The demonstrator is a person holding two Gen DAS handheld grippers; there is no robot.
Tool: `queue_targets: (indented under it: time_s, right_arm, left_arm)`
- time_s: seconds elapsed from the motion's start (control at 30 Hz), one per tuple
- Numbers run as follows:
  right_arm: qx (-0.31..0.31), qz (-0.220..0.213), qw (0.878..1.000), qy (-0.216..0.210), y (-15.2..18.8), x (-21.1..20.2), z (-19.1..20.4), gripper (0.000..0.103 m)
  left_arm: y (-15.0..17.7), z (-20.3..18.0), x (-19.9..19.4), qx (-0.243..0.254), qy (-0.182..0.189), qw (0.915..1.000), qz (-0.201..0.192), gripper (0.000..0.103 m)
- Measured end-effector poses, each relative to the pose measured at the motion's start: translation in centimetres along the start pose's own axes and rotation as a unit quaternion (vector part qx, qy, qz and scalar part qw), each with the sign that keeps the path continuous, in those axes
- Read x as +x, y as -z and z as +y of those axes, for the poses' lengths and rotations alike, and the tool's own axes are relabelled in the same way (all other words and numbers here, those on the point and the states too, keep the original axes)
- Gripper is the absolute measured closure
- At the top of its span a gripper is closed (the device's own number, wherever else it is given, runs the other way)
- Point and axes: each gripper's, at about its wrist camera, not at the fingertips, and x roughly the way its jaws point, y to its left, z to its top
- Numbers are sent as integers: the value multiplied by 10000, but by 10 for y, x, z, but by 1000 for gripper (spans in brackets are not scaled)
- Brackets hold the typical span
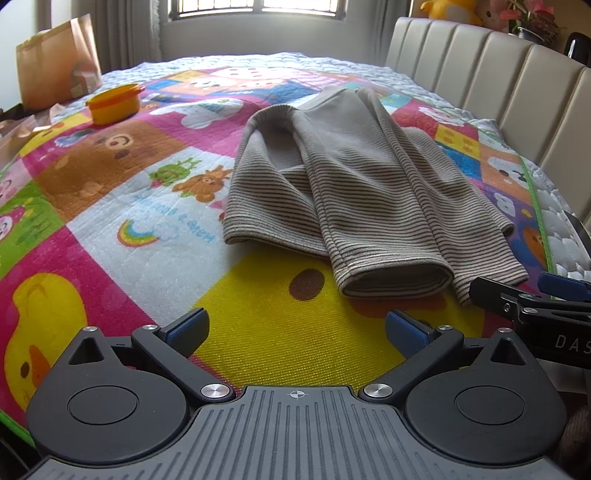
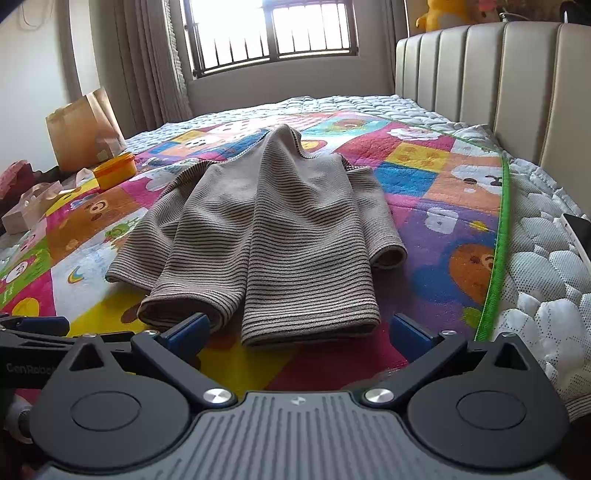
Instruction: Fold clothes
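Left gripper (image 1: 297, 330): jaws standing wide apart, holding nothing, hovering low over the yellow patch of the play mat (image 1: 122, 177). Blue pads (image 1: 186, 328) facing each other across the gap.

Right gripper (image 2: 299, 332): jaws likewise spread wide, empty, sitting just short of the garment's near hem. In the left wrist view its fingertips are showing at 3 o'clock; in the right wrist view the left gripper's tip is showing at 9 o'clock, so the two tools are lying side by side, close together.

Striped garment (image 2: 273, 236): grey-brown with thin dark stripes, lying loosely bunched on the mat, running from the near edge toward 12 o'clock. Two rolled folds are ending at the near hem; one is lying directly between the right gripper's open fingers, the other just beyond its left finger. In the left wrist view the garment (image 1: 332, 177) is sitting at 1 o'clock, apart from the left gripper's fingers.

Play mat: bright cartoon squares, green edging at 3 o'clock, spread over a white quilted mattress (image 2: 546, 280).

Orange lidded tub (image 1: 114, 103): resting on the mat at 10 o'clock, well apart from the garment.

Brown paper bag (image 1: 55, 62): standing behind the tub at 10 o'clock.

Padded headboard (image 2: 498, 77): running along 2 o'clock.

Barred window (image 2: 273, 33): glowing at 12 o'clock.
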Motion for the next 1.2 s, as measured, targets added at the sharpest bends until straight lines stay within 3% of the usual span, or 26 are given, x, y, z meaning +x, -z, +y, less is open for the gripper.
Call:
queue_targets:
  time_s: [0.83, 0.97, 1.1, 1.2]
  right_arm:
    - [11, 17, 10000, 72, -5, 7, -8, 0]
    - [105, 10, 9998, 194, -16, 19, -18, 0]
    - [268, -119, 9993, 214, -34, 28, -28, 0]
    - [468, -261, 9985, 115, -48, 35, -39, 0]
  left_arm:
    - [-14, 8, 11, -39, 150, 9999, 25, 0]
    - [-34, 16, 18, -46, 438, 9990, -121, 0]
    - [-63, 23, 32, -217, 1124, 9932, -200, 0]
    - [-90, 26, 46, -218, 1557, 9864, -482, 0]
